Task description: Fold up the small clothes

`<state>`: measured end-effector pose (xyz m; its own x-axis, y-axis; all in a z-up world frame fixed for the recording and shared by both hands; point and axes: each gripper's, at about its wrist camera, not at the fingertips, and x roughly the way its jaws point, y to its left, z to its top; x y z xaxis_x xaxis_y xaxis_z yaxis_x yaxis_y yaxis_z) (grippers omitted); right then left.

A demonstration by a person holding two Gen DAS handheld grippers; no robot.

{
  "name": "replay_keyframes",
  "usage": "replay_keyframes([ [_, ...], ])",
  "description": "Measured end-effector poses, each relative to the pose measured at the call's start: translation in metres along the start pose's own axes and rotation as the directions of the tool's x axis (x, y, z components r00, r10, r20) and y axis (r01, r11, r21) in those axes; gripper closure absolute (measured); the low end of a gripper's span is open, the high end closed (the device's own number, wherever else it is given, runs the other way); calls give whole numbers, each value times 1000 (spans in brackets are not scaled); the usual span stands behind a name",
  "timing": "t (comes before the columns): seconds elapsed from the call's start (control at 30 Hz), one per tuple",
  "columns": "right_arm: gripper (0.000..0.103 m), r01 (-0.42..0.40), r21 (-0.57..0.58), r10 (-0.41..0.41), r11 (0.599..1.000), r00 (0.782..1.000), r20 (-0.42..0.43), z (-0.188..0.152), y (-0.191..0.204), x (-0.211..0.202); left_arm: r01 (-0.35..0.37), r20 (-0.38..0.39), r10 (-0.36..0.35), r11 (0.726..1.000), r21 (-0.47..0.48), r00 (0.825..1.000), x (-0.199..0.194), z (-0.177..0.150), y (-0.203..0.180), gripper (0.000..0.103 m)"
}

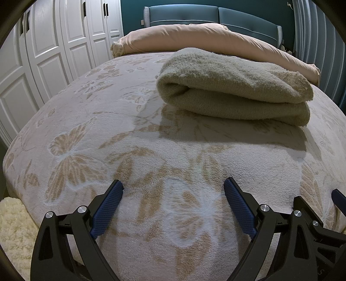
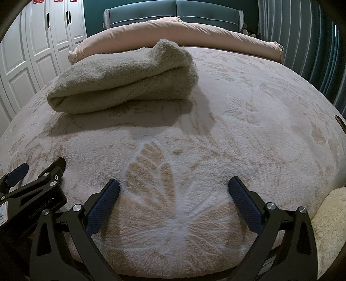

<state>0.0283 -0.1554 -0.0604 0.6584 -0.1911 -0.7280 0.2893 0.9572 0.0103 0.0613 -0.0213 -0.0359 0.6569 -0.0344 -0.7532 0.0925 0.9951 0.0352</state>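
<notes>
A grey-green fuzzy garment [image 1: 233,86] lies folded in layers on the bed, right of centre in the left wrist view and left of centre in the right wrist view [image 2: 125,80]. My left gripper [image 1: 173,186] is open and empty, low over the bedspread, well short of the garment. My right gripper [image 2: 174,183] is open and empty too, near the bed's front edge. Each gripper shows at the edge of the other's view, the right one [image 1: 320,220] and the left one [image 2: 32,186].
The bed has a pale bedspread with tan butterfly patterns [image 1: 108,140]. A rolled pink duvet [image 1: 194,36] lies along the teal headboard [image 1: 212,15]. White wardrobe doors [image 1: 43,54] stand at the left. A cream fluffy rug [image 2: 330,227] lies below the bed's edge.
</notes>
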Motion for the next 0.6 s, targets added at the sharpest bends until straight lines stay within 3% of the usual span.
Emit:
replay_keyframes([
  [0.2, 5, 17, -3, -17, 1000, 999, -33, 7, 3, -3, -12, -27, 12, 1000, 15, 1000, -1, 5, -2, 12],
  [0.37, 5, -41, 52, 47, 998, 993, -109, 47, -4, -4, 27, -123, -31, 999, -37, 992, -2, 45, 1, 13],
  [0.6, 5, -36, 15, 38, 999, 990, -139, 86, 4, 5, -8, -140, 6, 1000, -16, 990, 3, 79, 2, 14],
])
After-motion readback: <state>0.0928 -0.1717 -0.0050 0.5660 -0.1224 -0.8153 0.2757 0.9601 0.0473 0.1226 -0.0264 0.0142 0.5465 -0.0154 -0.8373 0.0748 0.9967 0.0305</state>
